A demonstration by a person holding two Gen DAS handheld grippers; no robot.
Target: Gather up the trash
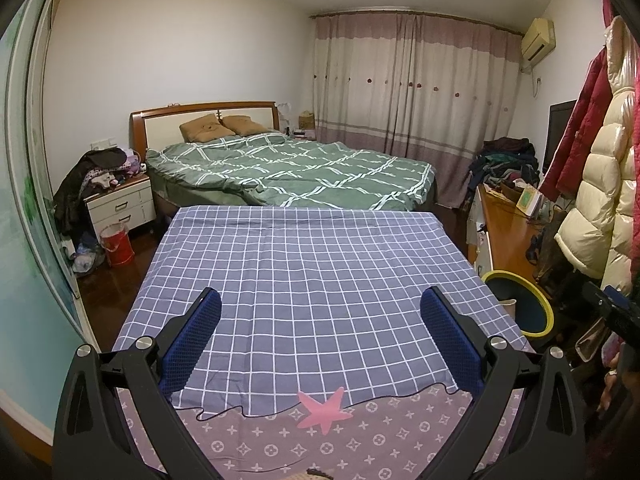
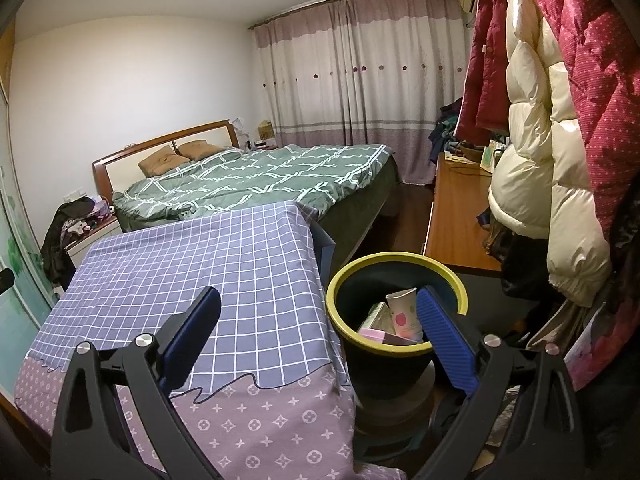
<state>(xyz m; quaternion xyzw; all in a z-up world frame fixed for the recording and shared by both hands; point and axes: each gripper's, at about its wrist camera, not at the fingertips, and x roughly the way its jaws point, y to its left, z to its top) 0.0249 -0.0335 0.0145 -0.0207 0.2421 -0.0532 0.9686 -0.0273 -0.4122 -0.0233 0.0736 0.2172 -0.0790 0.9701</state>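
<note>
Both tongs hang with their jaws wide apart and nothing between them. The left tongs [image 1: 320, 316] point out over the worktop [image 1: 312, 264], which is draped in a blue checked cloth, and that cloth looks bare in both views, with no scrap, cup or wrapper on it. The right tongs [image 2: 320, 316] hover at the worktop's right edge, above the bin [image 2: 348, 280], a dark tub with a yellow rim standing just beside the worktop on what seems to be a low stool.

The trash lies inside that bin: a paper cup [image 2: 404, 312] tipped on its side, a greenish carton [image 2: 376, 318] next to it, and a pink flat piece [image 2: 372, 334] with something dark beside it.

My reading is that the collecting is at or near its end, since the right tongs are empty over the bin and nothing remains on the cloth. The next move, if any, calls for a look around for a leftover item; the floor near the bed [image 1: 288, 168] is too cluttered and distant to tell trash from belongings.
</note>
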